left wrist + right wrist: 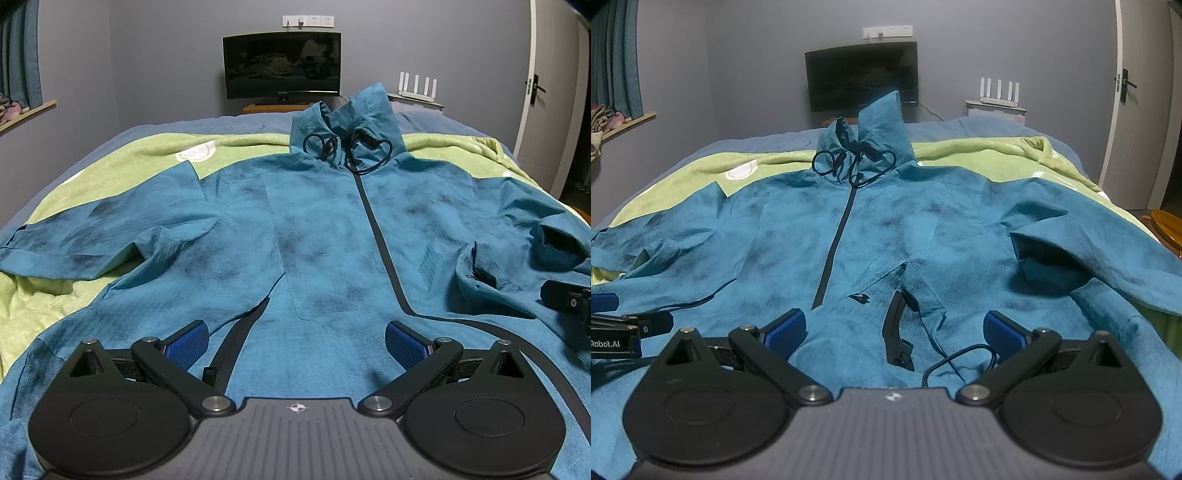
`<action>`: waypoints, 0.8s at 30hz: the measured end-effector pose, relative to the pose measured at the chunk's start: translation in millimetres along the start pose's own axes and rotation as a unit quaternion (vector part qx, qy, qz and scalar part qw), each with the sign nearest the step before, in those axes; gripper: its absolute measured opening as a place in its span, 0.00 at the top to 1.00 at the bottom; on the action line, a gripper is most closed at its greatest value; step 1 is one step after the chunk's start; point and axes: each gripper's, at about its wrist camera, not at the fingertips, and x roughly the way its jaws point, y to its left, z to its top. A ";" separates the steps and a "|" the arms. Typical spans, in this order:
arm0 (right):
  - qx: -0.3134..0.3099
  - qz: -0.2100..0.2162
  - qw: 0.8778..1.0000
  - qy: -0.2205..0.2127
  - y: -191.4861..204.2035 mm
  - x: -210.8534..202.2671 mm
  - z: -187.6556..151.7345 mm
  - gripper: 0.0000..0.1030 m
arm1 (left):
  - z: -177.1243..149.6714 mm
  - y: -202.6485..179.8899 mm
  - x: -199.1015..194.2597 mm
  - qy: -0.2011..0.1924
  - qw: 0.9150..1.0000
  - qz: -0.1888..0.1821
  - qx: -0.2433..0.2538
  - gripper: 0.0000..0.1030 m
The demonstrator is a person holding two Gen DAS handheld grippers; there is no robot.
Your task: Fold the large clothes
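Note:
A large teal hooded jacket (325,229) lies front up on the bed, zipper closed, both sleeves spread out to the sides. Its hood (351,114) stands crumpled at the far end with black drawcords looped over it. My left gripper (295,343) hovers open over the hem, left of the zipper line, nothing between its blue pads (188,343). My right gripper (894,336) is open above the jacket (923,236) on the right side of the hem, with a black zipper end and a loose cord below it. The left gripper's tip (613,325) shows at the right view's left edge.
A green blanket (122,162) covers the blue bed (166,125) under the jacket. Behind the bed are a dark monitor (282,66), a white router (417,88) and a grey wall. A door (539,96) is at the right, curtains (22,55) at the left.

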 end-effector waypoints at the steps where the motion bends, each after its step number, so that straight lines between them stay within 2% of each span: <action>1: 0.000 0.000 1.000 0.000 0.1 0.0 0.0 0.00 | 0.2 -0.1 0.1 0.000 1.000 0.000 0.000 0.00; 24: -0.004 -0.002 1.000 -0.001 3.5 -0.6 0.1 0.00 | 0.6 0.1 0.1 0.000 1.000 0.000 0.000 0.00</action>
